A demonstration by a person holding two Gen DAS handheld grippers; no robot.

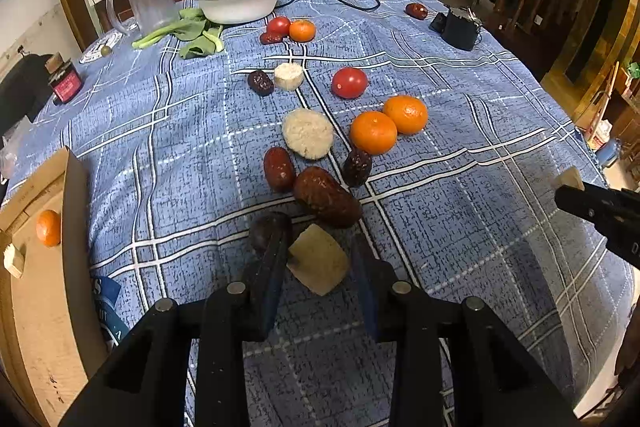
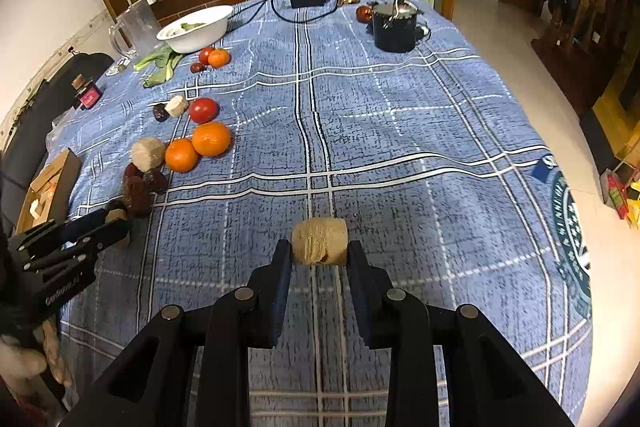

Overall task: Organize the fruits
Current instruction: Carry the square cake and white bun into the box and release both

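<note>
Between your left gripper's [image 1: 318,259] fingers sits a pale wedge-shaped chunk [image 1: 320,261], with a dark date [image 1: 266,229] touching the left finger's tip; whether the jaws actually press the chunk or only bracket it, you cannot tell from this view. Your right gripper [image 2: 320,247] is clamped on a tan cylindrical chunk [image 2: 320,241], held above the blue checked tablecloth [image 2: 400,147], well to the right of the pile. Just ahead of the left gripper lie three more dates [image 1: 326,197], a round pale chunk [image 1: 307,134], two tangerines [image 1: 374,132] and a tomato [image 1: 349,83]. To that gripper's left a cardboard box [image 1: 48,267] already holds one tangerine [image 1: 48,227] and a pale block [image 1: 14,259]. You appear to be mid-sort, both tools carrying or about to carry pale chunks. Next, confirm the left grip, lift clear of the date beside it, and swing left over the box wall; the right one has a longer trip across.
</note>
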